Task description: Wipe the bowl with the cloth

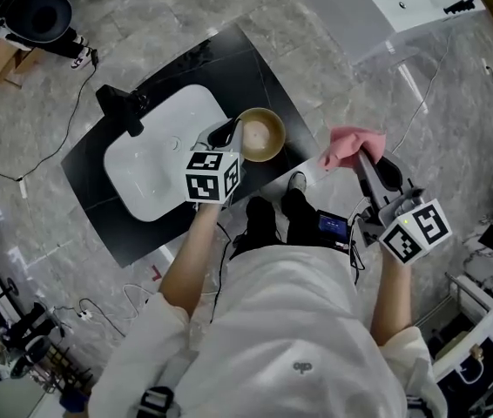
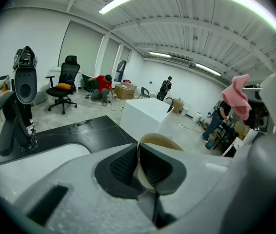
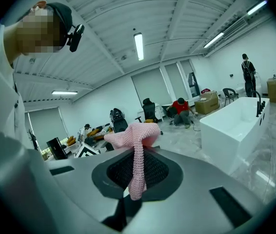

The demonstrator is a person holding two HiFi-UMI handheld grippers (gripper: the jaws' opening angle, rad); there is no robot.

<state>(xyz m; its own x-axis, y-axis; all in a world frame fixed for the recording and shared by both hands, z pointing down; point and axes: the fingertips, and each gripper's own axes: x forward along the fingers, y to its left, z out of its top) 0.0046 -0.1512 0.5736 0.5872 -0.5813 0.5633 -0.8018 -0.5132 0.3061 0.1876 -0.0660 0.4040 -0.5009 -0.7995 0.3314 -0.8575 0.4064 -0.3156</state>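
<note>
— Where is the bowl (image 1: 260, 134)?

— Just beside the sink (image 1: 155, 159), off its edge on the person's right, held up by the left gripper (image 1: 229, 133). The jaws are nearly together, pinching the thin rim, with one pad inside the wall and one outside.

— Will that hold while it's rubbed?

— I'd judge so. It looks stiff and light, perhaps wood, though the finish is hard to read. A one-point rim grip lets it pivot, so press gently and toward the pads.

— And the cloth (image 1: 351, 146)?

— Farther from the sink, beyond the bowl. The right gripper (image 1: 361, 157) is clamped on a fold, with a bunch above the jaws and a tail below. It is soft, limp knit, so wipe with the bunched end.
</note>
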